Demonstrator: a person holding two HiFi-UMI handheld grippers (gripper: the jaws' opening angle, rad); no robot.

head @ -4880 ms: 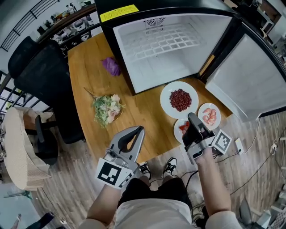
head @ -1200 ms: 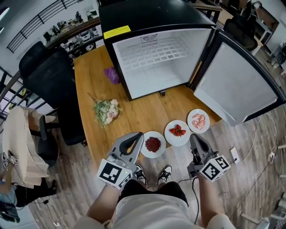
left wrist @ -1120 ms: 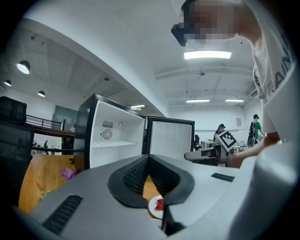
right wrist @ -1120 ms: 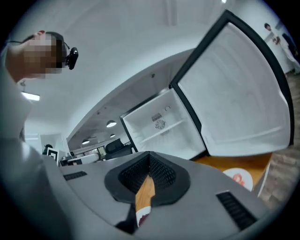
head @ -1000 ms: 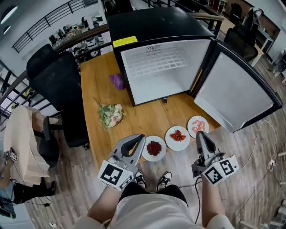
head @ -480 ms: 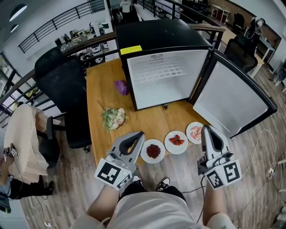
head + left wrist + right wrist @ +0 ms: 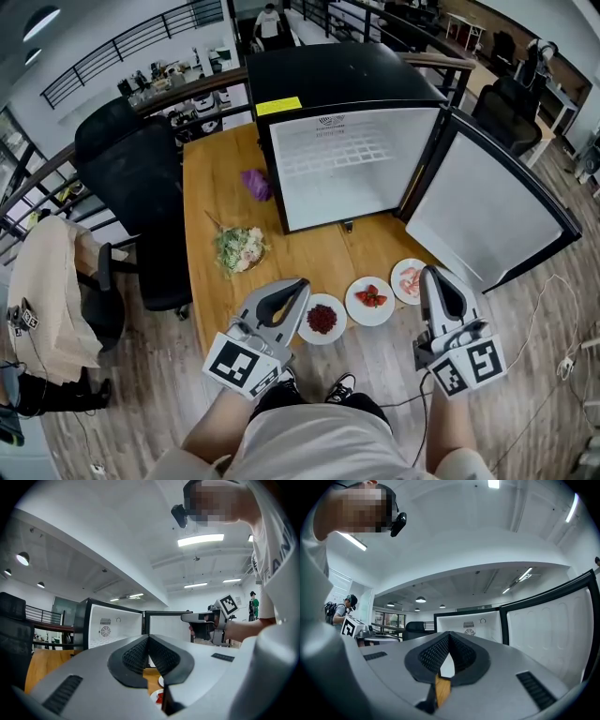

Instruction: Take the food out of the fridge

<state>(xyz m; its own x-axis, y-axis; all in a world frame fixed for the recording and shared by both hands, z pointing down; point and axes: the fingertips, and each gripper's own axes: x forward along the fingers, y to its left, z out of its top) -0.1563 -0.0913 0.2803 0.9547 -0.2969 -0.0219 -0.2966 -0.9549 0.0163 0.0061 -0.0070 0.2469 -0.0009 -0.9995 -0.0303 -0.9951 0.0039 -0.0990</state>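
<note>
The black mini fridge (image 7: 347, 159) stands on the wooden table with its door (image 7: 487, 211) swung wide and its white inside bare. Three white plates sit in a row at the table's near edge: red beans (image 7: 322, 319), strawberries (image 7: 369, 298) and shrimp (image 7: 411, 279). My left gripper (image 7: 298, 284) hovers just left of the bean plate, jaws shut with nothing in them. My right gripper (image 7: 430, 274) hangs over the shrimp plate's right side, also shut and empty. Both gripper views point at the open fridge (image 7: 110, 623) (image 7: 468, 626).
A salad plate (image 7: 238, 247) and a purple cabbage (image 7: 254, 184) lie on the table (image 7: 211, 206) left of the fridge. A black office chair (image 7: 131, 169) stands at the table's left, a cloth-draped chair (image 7: 52, 272) further left. Wood floor lies below the table edge.
All three plates have moved from beside the fridge door to the table's near edge. My right gripper let go of the strawberry plate and drew back; the view has risen.
</note>
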